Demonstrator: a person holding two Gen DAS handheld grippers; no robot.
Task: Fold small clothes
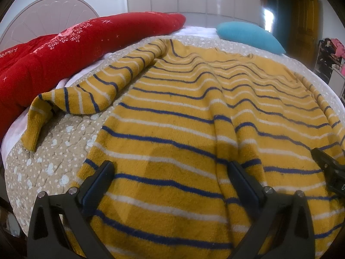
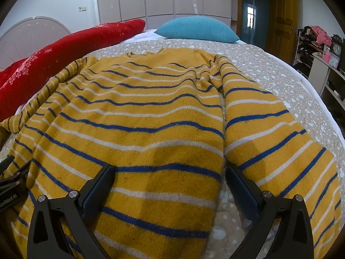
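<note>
Red quilted fabric with white snowflake print, a long padded quilt (image 1: pixel 64 49), lay along the far left of the bed, in front of a pale rounded headboard (image 1: pixel 43 15). Just right of it, the mustard-yellow knitted sweater with navy and white stripes (image 1: pixel 183 116) was spread flat on the beige bedspread dotted with white (image 1: pixel 54 157), neck toward the far side and hem toward the near edge. Its left sleeve (image 1: pixel 86 92) stretched out to the left and bent down at the cuff, which rested on the bedspread near the quilt. The left gripper (image 1: pixel 172 179) hovered over the hem area on the sweater's left half, its two dark fingers (image 1: pixel 101 181) spread wide apart with nothing between them but the knit below. In the right wrist view the right gripper (image 2: pixel 170 185) was likewise spread wide, one finger over the sweater's body and the other at the gap where the right sleeve (image 2: pixel 269 133) lay alongside the body, running down toward the near edge. Far across the bed, beyond the neckline, sat a teal ribbed cushion (image 2: pixel 198 29). At the far right of the room stood open shelves (image 2: pixel 323 64) holding a jumble of clothes, a small clock and other items too small to make out.
</note>
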